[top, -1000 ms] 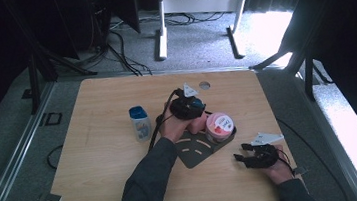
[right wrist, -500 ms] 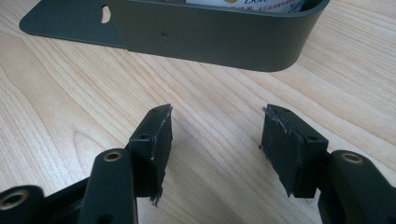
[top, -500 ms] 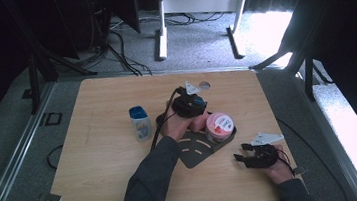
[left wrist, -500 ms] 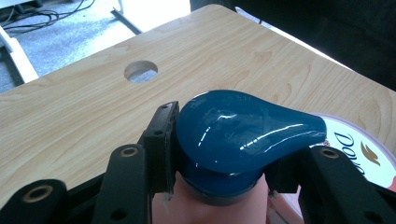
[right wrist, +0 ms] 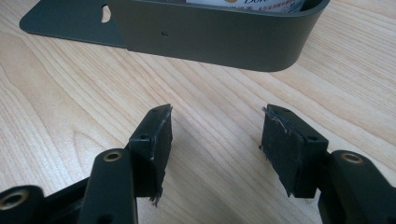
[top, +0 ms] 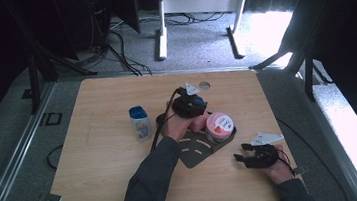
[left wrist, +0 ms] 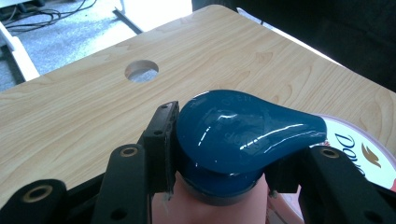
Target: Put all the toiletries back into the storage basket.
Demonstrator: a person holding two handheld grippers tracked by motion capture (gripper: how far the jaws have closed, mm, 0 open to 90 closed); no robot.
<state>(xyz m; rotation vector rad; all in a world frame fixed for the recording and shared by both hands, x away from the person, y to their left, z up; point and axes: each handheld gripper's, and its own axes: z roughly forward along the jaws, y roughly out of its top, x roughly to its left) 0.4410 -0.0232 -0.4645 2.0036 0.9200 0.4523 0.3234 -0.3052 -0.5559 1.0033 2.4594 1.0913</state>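
Note:
My left gripper (left wrist: 224,154) is shut on the glossy blue cap (left wrist: 243,130) of a pink bottle (left wrist: 210,212), one jaw on each side of the cap. In the high view this gripper (top: 190,104) stands at the table's middle, over a dark metal rack (top: 196,149). A pink jar with a white "Dove" lid (top: 219,124) sits in the rack just to its right, and the lid (left wrist: 357,149) lies beside the cap. My right gripper (top: 241,155) rests low on the wood at the front right, open, with nothing between its pads (right wrist: 156,140); the rack's curved wall (right wrist: 210,39) stands ahead of it.
A small clear bottle with a blue cap (top: 140,123) stands upright left of the rack. A round hole (top: 204,84) is cut in the wooden tabletop (top: 109,178) near its far edge. Cables and desk legs lie on the floor beyond.

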